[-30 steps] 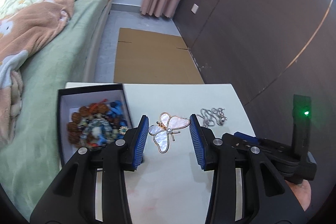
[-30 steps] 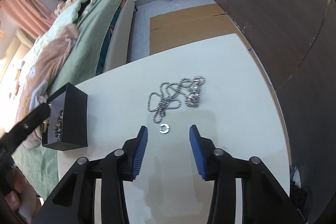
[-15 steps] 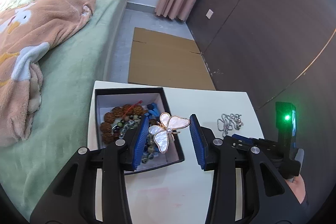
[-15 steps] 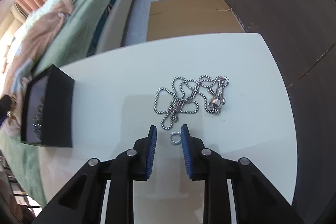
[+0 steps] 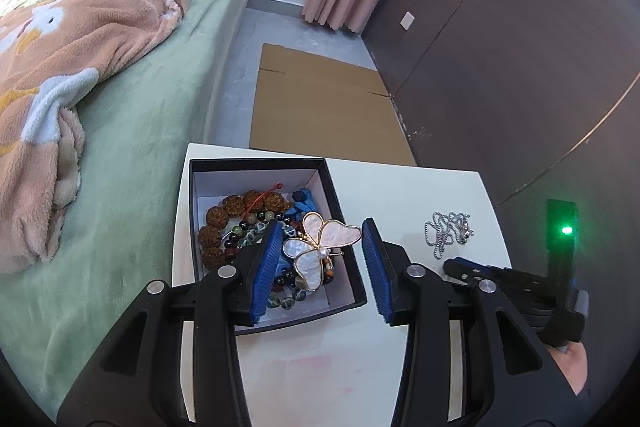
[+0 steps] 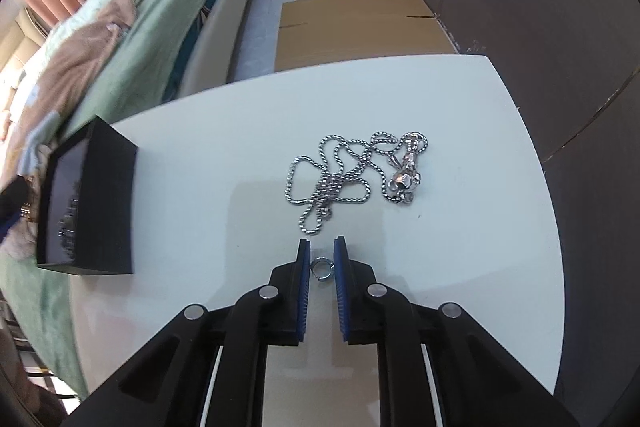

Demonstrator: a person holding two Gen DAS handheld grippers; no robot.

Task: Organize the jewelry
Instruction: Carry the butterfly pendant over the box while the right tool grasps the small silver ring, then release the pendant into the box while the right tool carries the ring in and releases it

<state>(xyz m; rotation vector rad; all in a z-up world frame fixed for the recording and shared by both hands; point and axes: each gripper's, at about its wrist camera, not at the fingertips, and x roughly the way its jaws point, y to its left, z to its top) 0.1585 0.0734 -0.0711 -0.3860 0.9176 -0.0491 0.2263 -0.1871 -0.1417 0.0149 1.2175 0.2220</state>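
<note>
The table (image 6: 460, 227) carries the box (image 5: 344, 211) at its left edge beside the bed (image 5: 168, 115). My left gripper (image 5: 319, 259) now hangs over the box, jaws wide. The butterfly (image 5: 320, 251), a second ago above bare table, lies on the beads (image 5: 236, 223) inside. The chain (image 6: 348, 175) lies unmoved mid-table. My right gripper (image 6: 321, 269) has narrowed from wide to a slim gap around the ring (image 6: 322, 267); whether the pads touch it, I cannot tell.
</note>
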